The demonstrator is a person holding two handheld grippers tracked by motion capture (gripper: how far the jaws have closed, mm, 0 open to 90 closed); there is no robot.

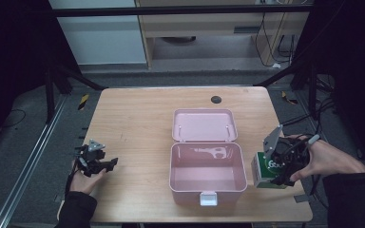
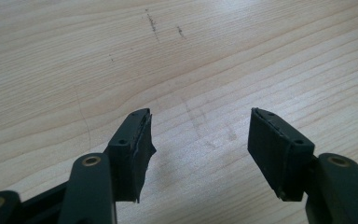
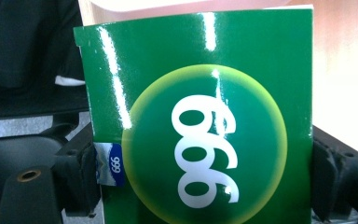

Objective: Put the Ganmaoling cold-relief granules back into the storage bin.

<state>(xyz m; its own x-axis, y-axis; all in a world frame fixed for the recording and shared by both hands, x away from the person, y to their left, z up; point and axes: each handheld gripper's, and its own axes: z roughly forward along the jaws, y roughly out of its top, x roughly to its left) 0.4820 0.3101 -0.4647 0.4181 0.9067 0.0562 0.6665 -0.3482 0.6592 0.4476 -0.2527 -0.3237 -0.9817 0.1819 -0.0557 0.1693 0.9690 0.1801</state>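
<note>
I work in what looks like a lab or recording room set up for data collection, not a home. My desk [image 1: 138, 123] is a plain light-wood top with a round cable grommet [image 1: 216, 99] near its far edge, standing alone on a grey floor. Dark metal frame struts [image 1: 71, 76] rise at both far corners, and a dark bar [image 1: 180, 10] runs across above. A metal rail [image 1: 26, 166] lies along the floor at my left, with yellow-and-black hazard tape [image 1: 83, 100] stuck down beside the desk. Loose cables [image 1: 278, 42] hang by a wooden cabinet [image 1: 209, 23] at the back.
</note>
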